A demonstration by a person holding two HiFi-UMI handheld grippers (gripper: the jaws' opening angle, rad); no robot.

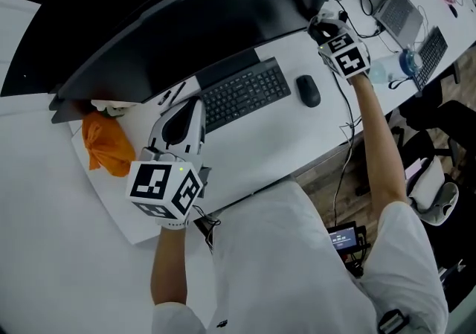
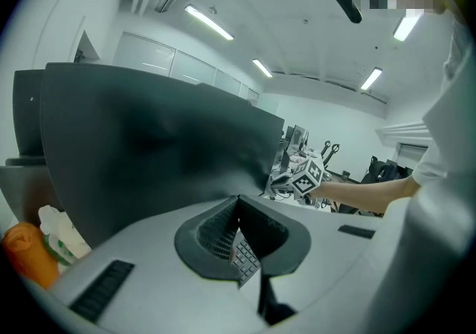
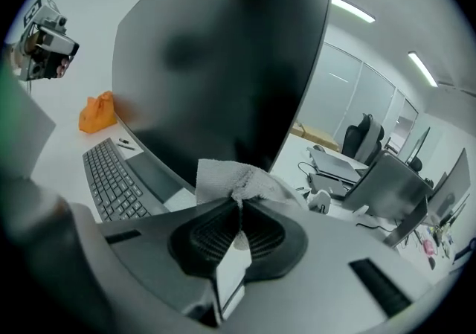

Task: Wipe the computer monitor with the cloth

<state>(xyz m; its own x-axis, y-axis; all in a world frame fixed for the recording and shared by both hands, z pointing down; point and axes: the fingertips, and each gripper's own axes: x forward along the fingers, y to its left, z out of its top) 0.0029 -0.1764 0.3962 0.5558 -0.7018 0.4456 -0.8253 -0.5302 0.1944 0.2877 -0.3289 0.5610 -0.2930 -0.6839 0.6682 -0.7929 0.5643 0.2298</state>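
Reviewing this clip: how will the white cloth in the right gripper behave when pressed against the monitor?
The white cloth bunches and folds where the right gripper pinches it, so it is probably floppy and light. Its textured surface should likely drag across the monitor rather than slip.

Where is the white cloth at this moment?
In the right gripper view, the white cloth is pinched in the right gripper, just in front of the monitor near its right end, to the right of the keyboard.
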